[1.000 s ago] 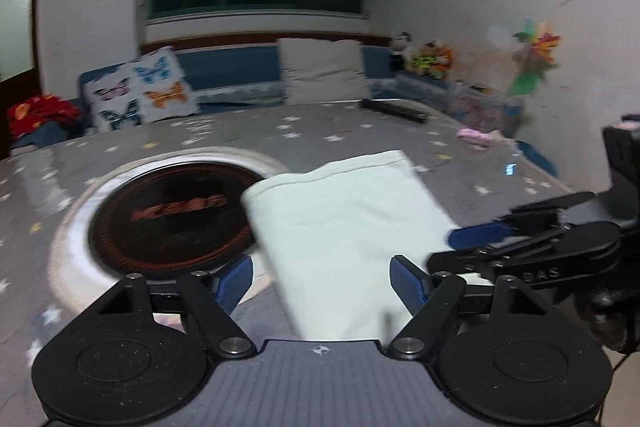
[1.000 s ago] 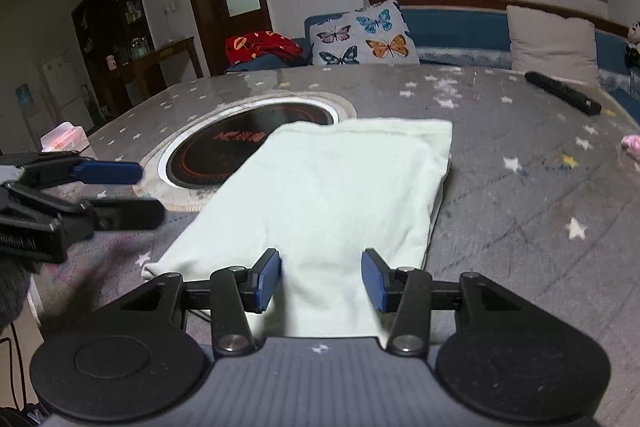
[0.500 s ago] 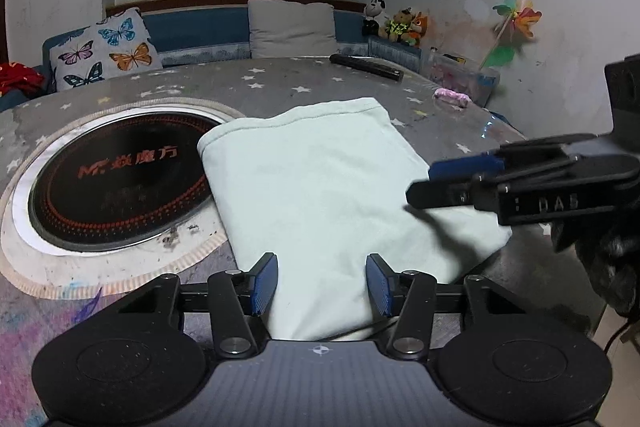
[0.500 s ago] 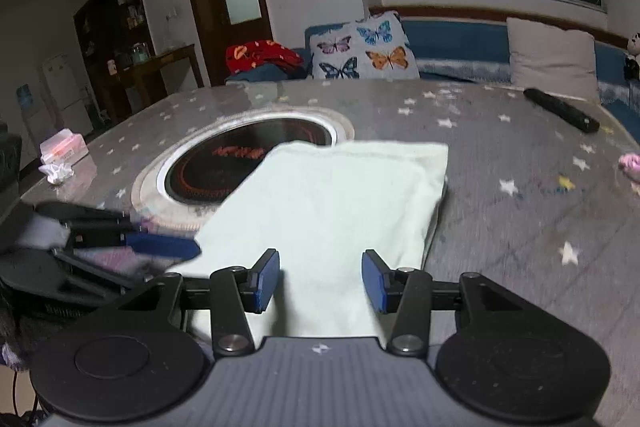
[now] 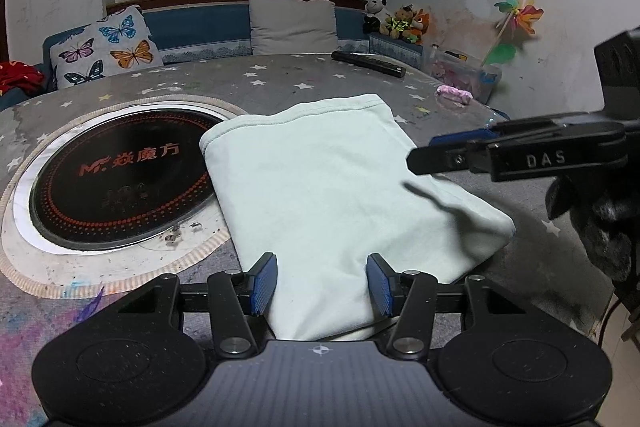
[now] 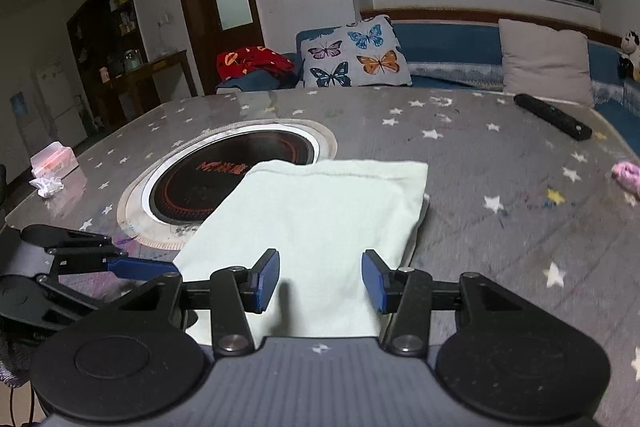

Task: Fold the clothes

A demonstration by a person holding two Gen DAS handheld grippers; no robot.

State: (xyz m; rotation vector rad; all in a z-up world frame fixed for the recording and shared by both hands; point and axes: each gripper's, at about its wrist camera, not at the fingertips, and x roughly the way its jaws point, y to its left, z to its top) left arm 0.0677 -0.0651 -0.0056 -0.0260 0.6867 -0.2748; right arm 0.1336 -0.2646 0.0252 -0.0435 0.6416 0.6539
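My left gripper [image 5: 321, 283] and right gripper [image 6: 320, 281] both stand parted over the near edge of the folded pale-green cloth [image 5: 320, 187] on the starred table [image 6: 500, 163], pads seemingly not pressing it.

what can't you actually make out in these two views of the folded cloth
- Near edge of the pale green cloth: in both wrist views it runs under the camera's own hand-held gripper body, so whether the pads of the left hand-held gripper or the right hand-held gripper touch it is unclear.
- Cloth type: folded, no sleeves or legs showing.
- Pink thing: cut by the right wrist view's edge.
- Person: only a dark glove.
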